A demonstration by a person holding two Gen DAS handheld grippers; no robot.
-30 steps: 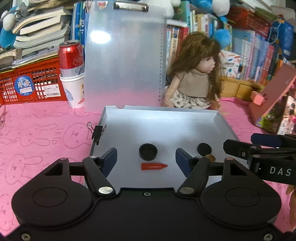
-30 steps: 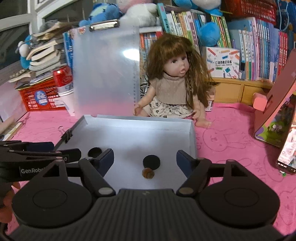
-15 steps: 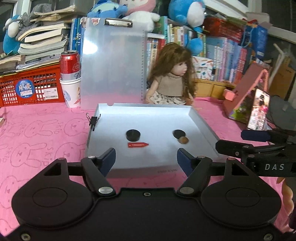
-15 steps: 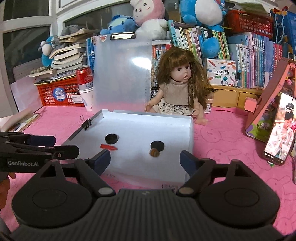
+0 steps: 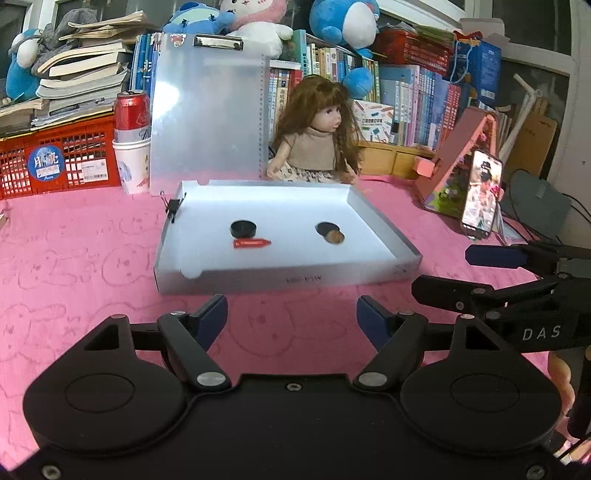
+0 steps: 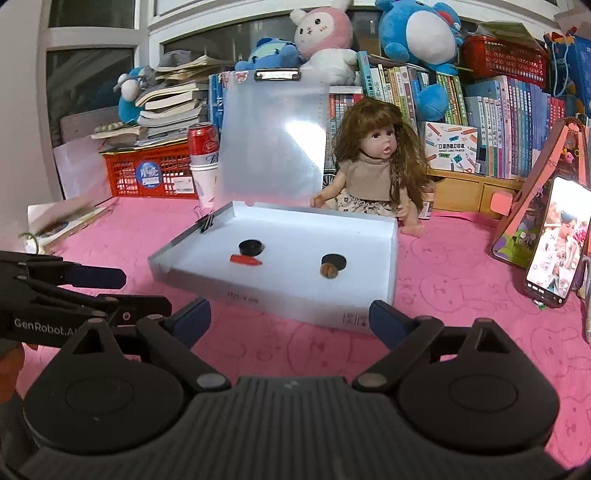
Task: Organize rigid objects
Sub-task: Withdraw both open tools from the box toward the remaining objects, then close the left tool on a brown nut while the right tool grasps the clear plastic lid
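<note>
I am logging, largest first: pink cloth (image 5: 92, 258); white tray (image 5: 288, 280) sitting at twelve o'clock of both grippers. Left gripper (image 5: 291, 314): jaws opening, fairly wide, holding nothing. Right gripper (image 6: 290, 317): jaws opening, near full spread, gripping nothing. In the tray I am seeing a black cap (image 5: 242, 228), a red cap (image 5: 252, 243) touching its six o'clock, a black disc (image 5: 325, 228) and a brown nut (image 5: 335, 237) at three o'clock.

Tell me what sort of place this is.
Probably a child's room or home study: crowded bookshelves along the back, plush toys on top, and a doll sitting on a pink bunny-print tablecloth.
</note>
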